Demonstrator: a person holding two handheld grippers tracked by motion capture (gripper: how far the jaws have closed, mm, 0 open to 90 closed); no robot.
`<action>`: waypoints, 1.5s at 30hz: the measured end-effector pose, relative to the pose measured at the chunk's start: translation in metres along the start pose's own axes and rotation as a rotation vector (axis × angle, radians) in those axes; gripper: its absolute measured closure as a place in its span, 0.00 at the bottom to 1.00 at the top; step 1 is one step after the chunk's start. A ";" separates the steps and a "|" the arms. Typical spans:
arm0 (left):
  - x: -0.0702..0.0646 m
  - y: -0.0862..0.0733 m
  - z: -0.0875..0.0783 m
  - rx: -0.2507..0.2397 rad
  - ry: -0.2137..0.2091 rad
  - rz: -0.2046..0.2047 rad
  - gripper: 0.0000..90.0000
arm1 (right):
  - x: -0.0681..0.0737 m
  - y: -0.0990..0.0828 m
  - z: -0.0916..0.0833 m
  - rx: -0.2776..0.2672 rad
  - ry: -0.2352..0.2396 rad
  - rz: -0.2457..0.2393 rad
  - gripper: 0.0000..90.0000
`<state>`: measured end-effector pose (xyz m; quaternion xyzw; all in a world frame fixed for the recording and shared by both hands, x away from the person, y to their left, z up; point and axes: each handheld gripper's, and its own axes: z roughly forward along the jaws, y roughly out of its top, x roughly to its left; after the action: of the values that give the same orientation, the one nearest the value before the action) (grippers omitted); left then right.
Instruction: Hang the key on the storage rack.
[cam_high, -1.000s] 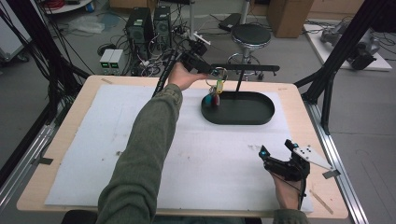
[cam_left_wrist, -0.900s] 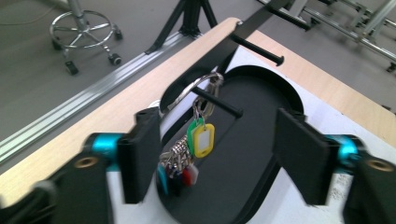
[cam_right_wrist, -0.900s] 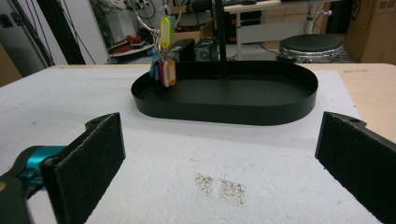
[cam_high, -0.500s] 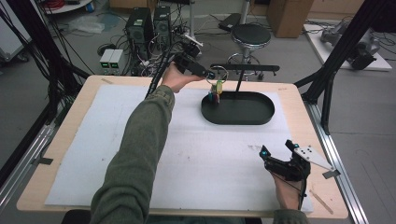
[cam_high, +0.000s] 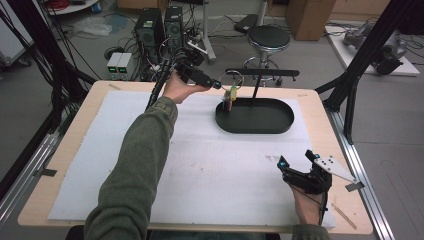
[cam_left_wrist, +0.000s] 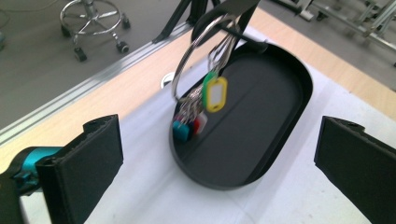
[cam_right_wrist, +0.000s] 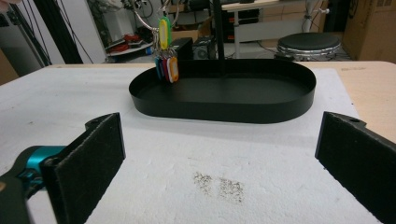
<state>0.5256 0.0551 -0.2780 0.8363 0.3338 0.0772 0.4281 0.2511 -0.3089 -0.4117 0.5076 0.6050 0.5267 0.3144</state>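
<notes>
A large metal key ring with coloured tags (cam_high: 230, 96) hangs from the left end of a black stand's horizontal bar (cam_high: 262, 72). Its tags dangle just inside the left end of a black oval tray (cam_high: 255, 131). My left gripper (cam_high: 218, 84) is held level just left of the ring, apart from it. Its jaws have just been opening and stand open with nothing between them. In the left gripper view the yellow tag (cam_left_wrist: 215, 94) and the ring hang ahead of the wide jaws (cam_left_wrist: 219, 130). My right gripper (cam_high: 295, 160) rests open at the table's near right, pointing at the tray (cam_right_wrist: 224, 112) and the tags (cam_right_wrist: 168, 67).
A white foam sheet (cam_high: 200, 165) covers most of the wooden table (cam_high: 65, 170). The stand's upright post (cam_high: 256, 87) rises from the tray. Behind the table are a stool (cam_high: 269, 37), computer cases and cables. Black frame posts flank both sides.
The left gripper has opened its jaws and drawn back to the left, away from the key ring, which stays hanging on the bar. The right gripper has not moved.
</notes>
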 end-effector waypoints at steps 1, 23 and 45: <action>0.000 -0.002 0.000 0.005 0.004 -0.003 0.02 | 0.000 0.000 0.000 0.000 0.000 -0.001 0.00; -0.009 -0.041 0.004 0.073 -0.011 0.038 0.02 | -0.001 -0.001 -0.001 0.004 -0.007 -0.004 0.00; -0.005 -0.082 -0.032 0.042 0.034 0.004 0.02 | 0.001 -0.002 0.001 0.015 -0.003 -0.015 0.00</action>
<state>0.4681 0.1065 -0.3202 0.8443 0.3409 0.0853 0.4046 0.2513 -0.3073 -0.4133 0.5062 0.6122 0.5192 0.3155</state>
